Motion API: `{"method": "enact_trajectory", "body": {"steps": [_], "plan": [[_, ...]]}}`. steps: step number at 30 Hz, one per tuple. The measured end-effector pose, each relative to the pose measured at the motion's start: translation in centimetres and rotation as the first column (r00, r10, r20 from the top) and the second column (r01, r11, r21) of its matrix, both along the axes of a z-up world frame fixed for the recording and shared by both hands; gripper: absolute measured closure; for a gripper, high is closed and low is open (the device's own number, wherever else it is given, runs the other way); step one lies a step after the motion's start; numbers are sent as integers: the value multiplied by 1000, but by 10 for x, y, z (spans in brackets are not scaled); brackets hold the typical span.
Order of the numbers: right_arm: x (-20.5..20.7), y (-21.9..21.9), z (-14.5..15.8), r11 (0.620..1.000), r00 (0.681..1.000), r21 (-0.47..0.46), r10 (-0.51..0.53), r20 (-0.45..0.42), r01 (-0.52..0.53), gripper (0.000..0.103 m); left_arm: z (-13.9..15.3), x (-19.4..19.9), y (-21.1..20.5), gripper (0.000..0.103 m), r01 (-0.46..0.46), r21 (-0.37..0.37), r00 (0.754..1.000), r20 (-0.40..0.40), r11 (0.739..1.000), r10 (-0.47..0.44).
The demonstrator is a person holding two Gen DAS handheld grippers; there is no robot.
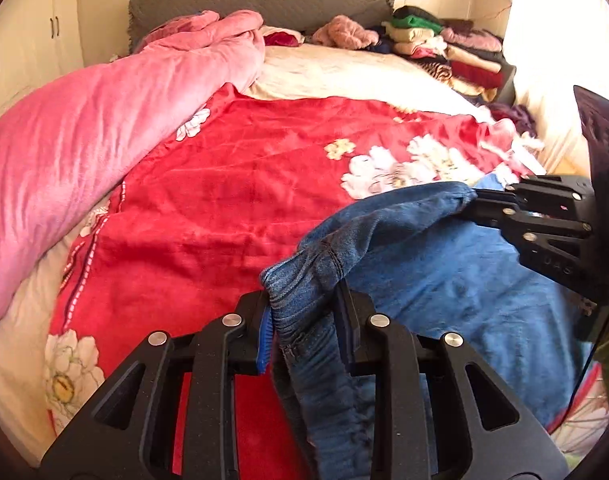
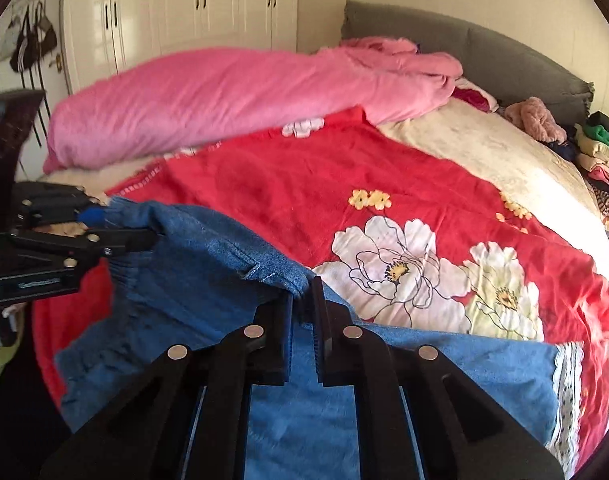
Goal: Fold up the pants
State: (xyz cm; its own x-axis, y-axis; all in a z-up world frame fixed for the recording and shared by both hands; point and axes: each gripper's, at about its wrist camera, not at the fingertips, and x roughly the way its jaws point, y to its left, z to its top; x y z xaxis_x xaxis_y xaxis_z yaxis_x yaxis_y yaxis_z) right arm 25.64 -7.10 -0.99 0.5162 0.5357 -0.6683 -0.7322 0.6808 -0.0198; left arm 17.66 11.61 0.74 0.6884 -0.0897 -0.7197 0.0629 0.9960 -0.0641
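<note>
Blue denim pants (image 1: 432,264) lie on the near right part of the bed, with their waistband end lifted. My left gripper (image 1: 304,304) is shut on one corner of the waistband. My right gripper (image 2: 303,298) is shut on the other corner of the pants (image 2: 208,280). The right gripper also shows in the left wrist view (image 1: 474,202), at the far right, and the left gripper shows in the right wrist view (image 2: 144,236), at the far left. The cloth hangs stretched between the two grippers, a little above the bed.
The bed carries a red floral blanket (image 1: 232,184) (image 2: 344,176). A rolled pink duvet (image 1: 88,128) (image 2: 232,96) lies along its left side. Piles of folded clothes (image 1: 444,48) sit at the head, right. A grey headboard (image 1: 264,0) and white wardrobes (image 2: 192,4) stand behind.
</note>
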Motion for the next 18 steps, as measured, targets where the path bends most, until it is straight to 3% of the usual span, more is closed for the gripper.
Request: {"method": "enact_trajectory", "body": {"steps": [7,10,18], "plan": [[-45,-31,15,996,1000,83,-22,2,22,96,7,-28,-16,88,37,18,999,26,999,-37],[-74,-43,16,994,1000,106,-12,5,12,96,7,-43,-19,88,61,-13,998,24,998,-60],[-124,-58,15,996,1000,84,15,11,-15,96,1,-79,-30,88,113,-18,994,4,993,-113]]}}
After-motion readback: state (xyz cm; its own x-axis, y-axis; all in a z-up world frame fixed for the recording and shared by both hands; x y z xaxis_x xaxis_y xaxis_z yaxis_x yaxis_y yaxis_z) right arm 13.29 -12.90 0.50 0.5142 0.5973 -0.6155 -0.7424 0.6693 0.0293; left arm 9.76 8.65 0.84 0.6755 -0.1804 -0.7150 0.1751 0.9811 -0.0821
